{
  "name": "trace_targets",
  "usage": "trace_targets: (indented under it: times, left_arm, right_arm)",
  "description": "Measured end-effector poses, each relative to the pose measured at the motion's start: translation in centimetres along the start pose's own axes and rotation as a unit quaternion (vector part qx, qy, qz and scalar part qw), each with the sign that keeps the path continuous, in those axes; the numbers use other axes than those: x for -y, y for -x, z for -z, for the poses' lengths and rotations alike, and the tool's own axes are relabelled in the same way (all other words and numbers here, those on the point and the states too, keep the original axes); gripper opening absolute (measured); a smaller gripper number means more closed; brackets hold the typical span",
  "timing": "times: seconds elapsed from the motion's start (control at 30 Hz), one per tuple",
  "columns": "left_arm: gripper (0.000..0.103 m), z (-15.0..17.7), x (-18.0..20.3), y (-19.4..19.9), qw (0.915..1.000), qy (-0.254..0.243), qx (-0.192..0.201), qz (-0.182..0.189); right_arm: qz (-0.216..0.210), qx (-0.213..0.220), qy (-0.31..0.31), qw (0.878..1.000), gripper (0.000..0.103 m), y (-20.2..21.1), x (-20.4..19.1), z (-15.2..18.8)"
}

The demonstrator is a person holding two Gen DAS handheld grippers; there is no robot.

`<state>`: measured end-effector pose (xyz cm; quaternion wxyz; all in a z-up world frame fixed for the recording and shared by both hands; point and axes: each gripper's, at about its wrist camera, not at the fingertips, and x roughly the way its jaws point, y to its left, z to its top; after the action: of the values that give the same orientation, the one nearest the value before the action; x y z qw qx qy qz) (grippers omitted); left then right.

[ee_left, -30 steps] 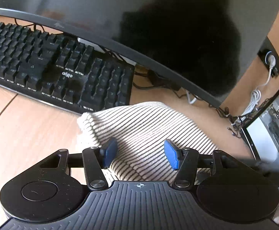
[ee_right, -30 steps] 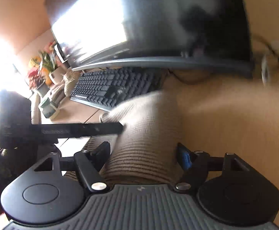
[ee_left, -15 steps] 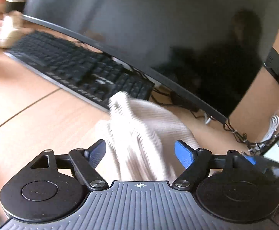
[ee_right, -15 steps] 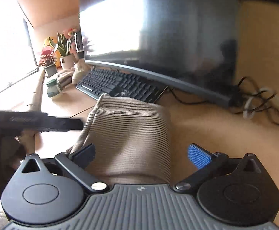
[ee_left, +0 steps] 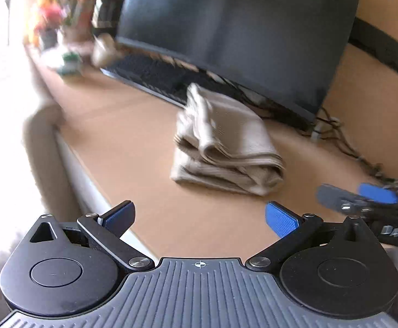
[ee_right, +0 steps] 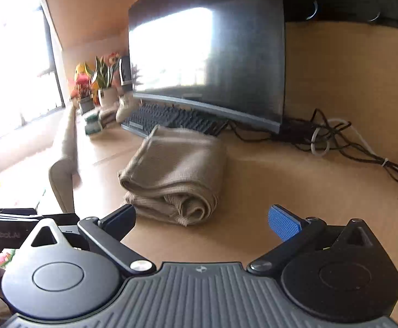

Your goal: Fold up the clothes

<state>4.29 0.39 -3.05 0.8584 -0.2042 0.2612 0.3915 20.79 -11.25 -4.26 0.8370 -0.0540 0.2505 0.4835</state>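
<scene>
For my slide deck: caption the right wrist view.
Open right gripper hovers before a folded beige knit garment on the wooden desk, keyboard and monitor behind.

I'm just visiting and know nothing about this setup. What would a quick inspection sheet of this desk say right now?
Surface: wooden desk, bare in front of both grippers.
Job's things: beige striped garment, folded into a layered bundle, lying near the keyboard.
Clutter: potted plants and small jars at the far left end; details blurred.
Grippers: left gripper and right gripper both open, holding nothing, apart from the garment.
Cables: dark tangle with a white cable beside the monitor.
Surroundings: bright window on the left; monitor screen dark.
</scene>
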Motion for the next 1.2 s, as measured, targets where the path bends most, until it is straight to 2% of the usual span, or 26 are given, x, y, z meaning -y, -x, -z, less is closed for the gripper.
trace_targets:
  times: [0.07, 0.23, 0.33, 0.6, 1.2]
  left_arm:
    - [0.103, 0.0, 0.3, 0.9, 0.9995, -0.009, 0.019, -0.025]
    - [0.103, 0.6, 0.6, 2.3, 0.9991, -0.023, 0.031, -0.018]
    - [0.103, 1.1, 0.9, 2.8, 0.9985, -0.033, 0.034, -0.028]
    - [0.103, 1.4, 0.6, 3.2, 0.999, -0.012, 0.032, -0.029]
    - [0.103, 1.5, 1.2, 2.3, 0.9995, -0.015, 0.013, -0.025]
  right_arm:
    - [-0.003, 0.006, 0.004, 1.0, 0.103, 0.6, -0.2, 0.0]
    - [-0.017, 0.01, 0.021, 1.0, 0.103, 0.9, -1.3, 0.1]
    - [-0.017, 0.006, 0.027, 0.999, 0.103, 1.0, -1.4, 0.2]
    - [-0.021, -0.005, 0.031, 0.999, 0.103, 1.2, -1.3, 0.6]
    - [-0.024, -0.024, 0.032, 0.999, 0.103, 1.0, -1.1, 1.1]
